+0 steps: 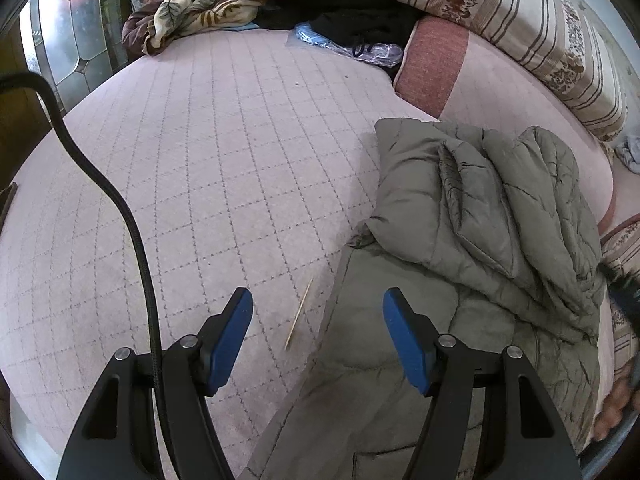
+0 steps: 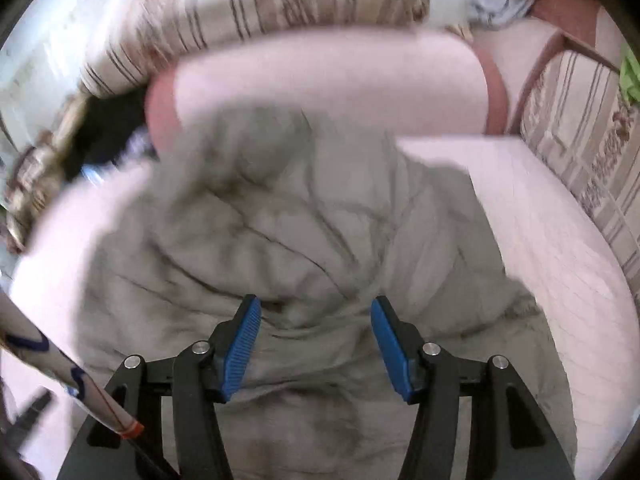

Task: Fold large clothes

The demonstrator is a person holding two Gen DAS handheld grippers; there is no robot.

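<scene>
A grey-green quilted puffer jacket (image 1: 472, 240) lies on a pink quilted bed (image 1: 208, 168), partly folded over itself with a sleeve on top. My left gripper (image 1: 318, 300) is open and empty, above the jacket's left edge, its right finger over the fabric. In the blurred right wrist view the jacket (image 2: 280, 232) fills the middle. My right gripper (image 2: 316, 308) is open just above the jacket's crumpled fabric, holding nothing.
A thin wooden stick (image 1: 299, 314) lies on the bed beside the jacket. A pink pillow (image 1: 434, 64), striped floral cushions (image 1: 540, 28) and a heap of clothes and plastic bags (image 1: 280, 0) line the far side. A black cable (image 1: 120, 208) hangs at left.
</scene>
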